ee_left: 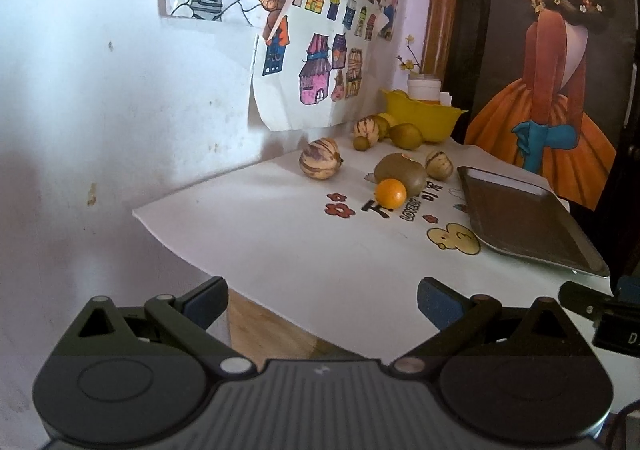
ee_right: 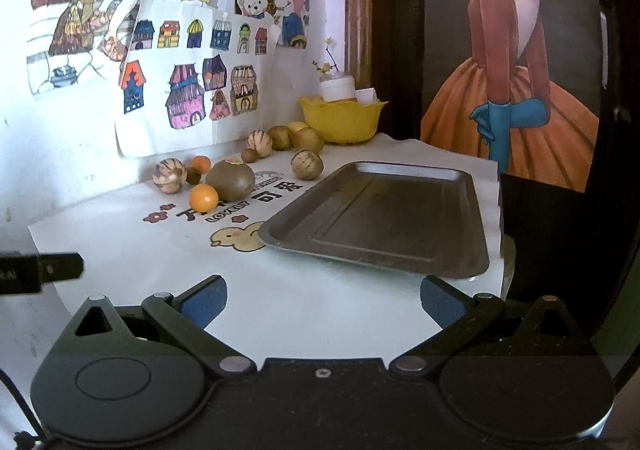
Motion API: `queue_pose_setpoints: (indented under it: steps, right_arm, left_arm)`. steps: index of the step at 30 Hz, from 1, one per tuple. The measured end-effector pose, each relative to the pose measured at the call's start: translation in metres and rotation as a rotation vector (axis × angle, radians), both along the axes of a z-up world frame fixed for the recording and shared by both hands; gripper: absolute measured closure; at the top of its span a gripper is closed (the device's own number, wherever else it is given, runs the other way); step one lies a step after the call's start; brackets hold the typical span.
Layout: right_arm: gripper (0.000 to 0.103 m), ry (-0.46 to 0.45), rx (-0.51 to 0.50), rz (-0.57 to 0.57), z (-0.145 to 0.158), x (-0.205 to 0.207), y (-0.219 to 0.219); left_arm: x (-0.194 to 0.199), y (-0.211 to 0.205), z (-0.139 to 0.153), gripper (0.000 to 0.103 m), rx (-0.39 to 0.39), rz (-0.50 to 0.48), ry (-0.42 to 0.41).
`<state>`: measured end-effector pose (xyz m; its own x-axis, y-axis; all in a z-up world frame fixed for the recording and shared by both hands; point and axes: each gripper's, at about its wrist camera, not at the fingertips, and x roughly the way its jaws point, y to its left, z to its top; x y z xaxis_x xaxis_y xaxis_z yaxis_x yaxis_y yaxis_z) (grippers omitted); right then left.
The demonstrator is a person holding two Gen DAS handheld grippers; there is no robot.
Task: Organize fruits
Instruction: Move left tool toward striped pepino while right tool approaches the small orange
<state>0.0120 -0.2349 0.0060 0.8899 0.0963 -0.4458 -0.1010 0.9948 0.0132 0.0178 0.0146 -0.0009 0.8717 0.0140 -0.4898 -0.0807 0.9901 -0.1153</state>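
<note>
Several fruits lie on the white table toward the wall: a brown kiwi (ee_right: 231, 180) (ee_left: 400, 172), a small orange fruit (ee_right: 203, 197) (ee_left: 390, 191) in front of it, a second orange one (ee_right: 201, 164) behind, and striped round fruits (ee_right: 169, 175) (ee_left: 321, 158). More greenish fruits (ee_right: 306, 139) (ee_left: 405, 136) cluster by a yellow bowl (ee_right: 340, 119) (ee_left: 424, 117). An empty dark metal tray (ee_right: 384, 216) (ee_left: 524, 218) lies to the right. My left gripper (ee_left: 322, 302) is open over the table's near-left edge. My right gripper (ee_right: 323, 300) is open just short of the tray.
Children's drawings (ee_right: 192, 62) hang on the wall behind the fruits. A white jar with a flower twig (ee_right: 337, 86) stands behind the bowl. A large dark poster (ee_right: 508, 62) stands at the right. The table's edge (ee_left: 192, 254) drops off at the left.
</note>
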Motion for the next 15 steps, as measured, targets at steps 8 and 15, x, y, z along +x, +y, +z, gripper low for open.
queue_pose_setpoints:
  steps: [8, 15]
  right_arm:
    - [0.0, 0.022, -0.052, 0.053, 0.015, 0.03, -0.009]
    - [0.0, 0.06, -0.051, 0.158, 0.026, 0.056, 0.001]
  left_arm:
    - [0.032, 0.021, 0.016, 0.0, 0.014, -0.016, 0.016]
    - [0.073, 0.029, 0.03, 0.0, -0.008, -0.104, 0.007]
